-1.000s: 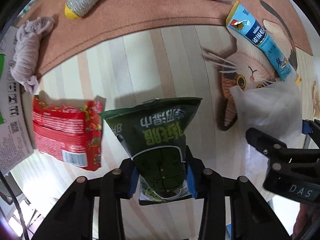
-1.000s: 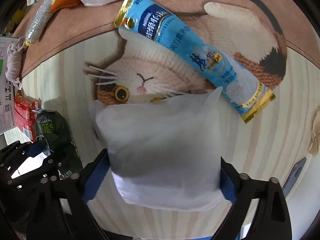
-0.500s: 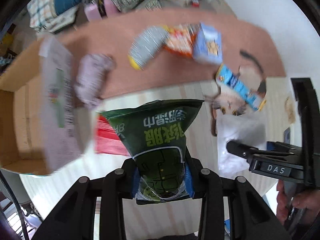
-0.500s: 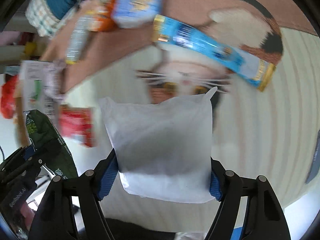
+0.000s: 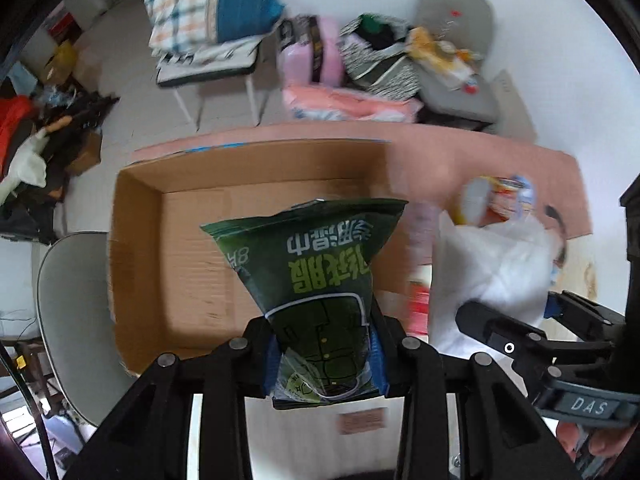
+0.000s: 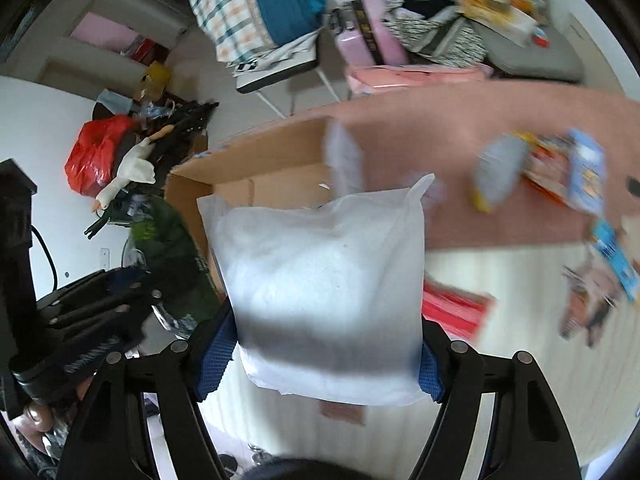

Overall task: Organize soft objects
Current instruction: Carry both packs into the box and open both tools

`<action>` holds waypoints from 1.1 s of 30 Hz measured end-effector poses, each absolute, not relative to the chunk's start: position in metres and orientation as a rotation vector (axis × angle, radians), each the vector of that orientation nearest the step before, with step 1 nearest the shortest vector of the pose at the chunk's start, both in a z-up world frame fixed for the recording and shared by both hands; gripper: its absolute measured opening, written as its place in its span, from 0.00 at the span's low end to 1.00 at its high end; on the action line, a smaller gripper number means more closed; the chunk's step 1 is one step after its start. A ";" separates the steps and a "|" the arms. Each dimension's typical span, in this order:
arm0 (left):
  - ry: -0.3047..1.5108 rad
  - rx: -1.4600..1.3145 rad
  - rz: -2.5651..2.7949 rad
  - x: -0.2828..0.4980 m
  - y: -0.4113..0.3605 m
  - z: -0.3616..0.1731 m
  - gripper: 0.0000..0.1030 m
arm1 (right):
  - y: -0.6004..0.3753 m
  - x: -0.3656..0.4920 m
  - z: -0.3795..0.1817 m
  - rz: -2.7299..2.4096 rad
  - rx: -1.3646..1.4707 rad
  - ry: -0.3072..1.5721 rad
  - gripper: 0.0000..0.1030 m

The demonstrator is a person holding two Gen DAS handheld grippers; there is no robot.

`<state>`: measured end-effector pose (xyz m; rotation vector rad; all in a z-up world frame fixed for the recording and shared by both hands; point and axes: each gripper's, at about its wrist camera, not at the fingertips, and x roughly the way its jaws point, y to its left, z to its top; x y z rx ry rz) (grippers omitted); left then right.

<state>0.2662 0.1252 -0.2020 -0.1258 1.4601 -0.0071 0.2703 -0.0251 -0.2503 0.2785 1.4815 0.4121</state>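
My left gripper [image 5: 325,354] is shut on a dark green packet [image 5: 316,272] and holds it in the air over an open cardboard box [image 5: 180,272]. My right gripper [image 6: 326,354] is shut on a white soft bag [image 6: 324,280] and holds it raised beside the box [image 6: 260,168]. The white bag [image 5: 492,272] and the right gripper also show at the right of the left wrist view. The green packet [image 6: 168,248] and the left gripper show at the left of the right wrist view.
A red packet [image 6: 456,308], a blue tube packet [image 6: 616,260], a silver-grey roll [image 6: 496,176] and a light blue pack [image 6: 586,172] lie on the cat-pattern mat [image 6: 520,280]. Chairs piled with clothes [image 5: 216,12] stand beyond the table. A grey chair [image 5: 72,320] is left of the box.
Both grippers have lifted with their loads and swung left. The view has moved from the mat and its items to the cardboard box, which is now under the green packet.
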 end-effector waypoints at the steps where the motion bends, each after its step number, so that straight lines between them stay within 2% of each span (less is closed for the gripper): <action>1: 1.476 -0.138 0.010 0.274 0.142 -0.212 0.31 | -0.006 0.275 -0.257 0.401 0.270 1.486 0.75; 6: 1.568 -0.193 0.020 0.310 0.199 -0.266 0.32 | 0.063 0.309 -0.307 0.366 0.232 1.555 0.75; 13: 1.665 -0.237 -0.031 0.341 0.223 -0.328 0.32 | 0.096 0.339 -0.363 0.322 0.191 1.604 0.75; 19: 1.720 -0.230 -0.073 0.359 0.223 -0.357 0.33 | 0.100 0.358 -0.395 0.297 0.181 1.634 0.75; 23: 1.739 -0.232 -0.045 0.360 0.227 -0.359 0.34 | 0.102 0.369 -0.406 0.299 0.186 1.646 0.81; 24: 1.736 -0.223 -0.036 0.359 0.229 -0.357 0.35 | 0.104 0.369 -0.405 0.295 0.171 1.644 0.82; 26: 1.731 -0.204 -0.016 0.356 0.233 -0.352 0.46 | 0.104 0.371 -0.403 0.289 0.156 1.643 0.84; 28: 1.708 -0.181 0.008 0.352 0.239 -0.345 0.63 | 0.104 0.371 -0.398 0.292 0.155 1.642 0.88; 31: 1.670 -0.148 0.040 0.345 0.246 -0.332 0.80 | 0.105 0.365 -0.385 0.279 0.125 1.628 1.00; 33: 1.662 -0.145 0.040 0.338 0.248 -0.325 0.83 | 0.107 0.358 -0.375 0.279 0.103 1.620 1.00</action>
